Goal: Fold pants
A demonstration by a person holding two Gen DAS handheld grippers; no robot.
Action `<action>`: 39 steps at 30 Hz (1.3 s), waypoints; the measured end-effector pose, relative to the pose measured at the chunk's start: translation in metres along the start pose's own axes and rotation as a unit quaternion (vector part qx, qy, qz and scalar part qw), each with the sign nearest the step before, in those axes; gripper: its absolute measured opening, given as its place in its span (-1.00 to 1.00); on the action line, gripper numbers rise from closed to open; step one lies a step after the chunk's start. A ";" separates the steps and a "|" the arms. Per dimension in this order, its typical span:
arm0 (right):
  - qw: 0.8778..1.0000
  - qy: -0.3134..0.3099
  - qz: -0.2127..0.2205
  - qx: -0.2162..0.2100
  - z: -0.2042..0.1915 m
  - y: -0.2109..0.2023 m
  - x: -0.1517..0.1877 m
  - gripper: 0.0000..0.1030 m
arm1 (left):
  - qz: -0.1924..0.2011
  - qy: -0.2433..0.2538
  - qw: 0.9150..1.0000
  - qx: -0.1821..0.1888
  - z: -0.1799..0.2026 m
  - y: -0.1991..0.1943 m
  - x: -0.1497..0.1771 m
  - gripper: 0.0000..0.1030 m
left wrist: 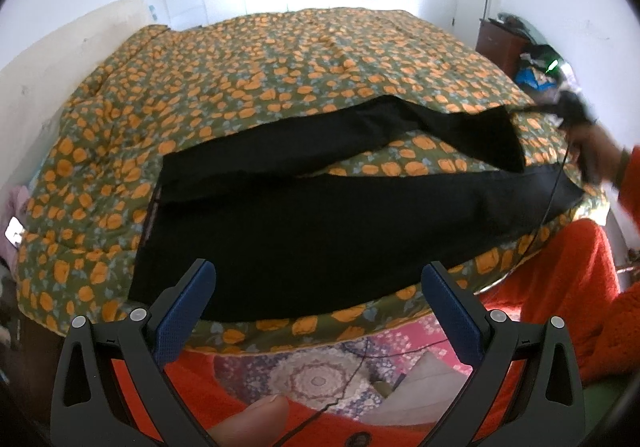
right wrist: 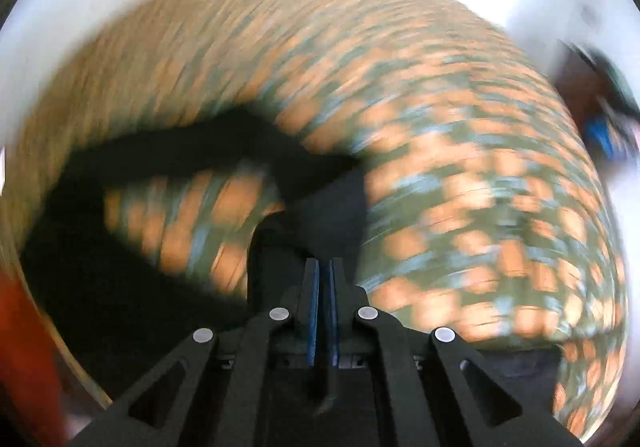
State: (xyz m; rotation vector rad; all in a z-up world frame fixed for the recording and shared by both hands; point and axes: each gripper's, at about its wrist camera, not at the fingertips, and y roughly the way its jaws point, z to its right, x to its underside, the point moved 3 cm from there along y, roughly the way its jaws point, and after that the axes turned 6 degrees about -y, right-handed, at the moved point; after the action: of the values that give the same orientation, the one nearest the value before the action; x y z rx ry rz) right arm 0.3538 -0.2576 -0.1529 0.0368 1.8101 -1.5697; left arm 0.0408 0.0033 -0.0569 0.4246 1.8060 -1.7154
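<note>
Black pants (left wrist: 304, 231) lie spread on a floral bedspread (left wrist: 280, 79), waistband at the left, legs running to the right. The far leg's end (left wrist: 488, 131) is lifted off the bed. My left gripper (left wrist: 320, 275) is open and empty, just above the near edge of the pants. My right gripper (right wrist: 324, 267) is shut on the black pants fabric (right wrist: 312, 183), which drapes over its fingertips; this view is heavily motion-blurred. In the left wrist view the right gripper (left wrist: 576, 115) shows blurred at the far right by the leg ends.
The bed's near edge (left wrist: 320, 331) is just below the left gripper. A person in orange clothing (left wrist: 560, 287) is at the right. A brown cabinet with clutter (left wrist: 520, 47) stands at the back right. White wall and doors are behind.
</note>
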 end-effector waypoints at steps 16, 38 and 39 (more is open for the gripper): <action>0.985 -0.174 -0.014 0.015 0.016 -0.035 0.069 0.18 | -0.024 0.025 0.999 0.022 0.030 0.015 -0.007 0.99; 0.991 -0.133 0.014 0.005 0.026 -0.096 -0.052 -0.88 | -0.056 0.012 0.998 0.030 0.025 0.042 -0.009 0.99; 0.993 -0.118 0.020 0.006 0.038 -0.103 -0.071 -0.88 | -0.057 0.014 0.998 0.029 0.027 0.042 -0.010 0.99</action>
State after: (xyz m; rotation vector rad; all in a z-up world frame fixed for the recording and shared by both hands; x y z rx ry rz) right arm 0.3770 -0.2868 -0.0276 -0.1017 1.6058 -1.4901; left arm 0.0794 -0.0163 -0.0837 0.3781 1.8360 -1.8523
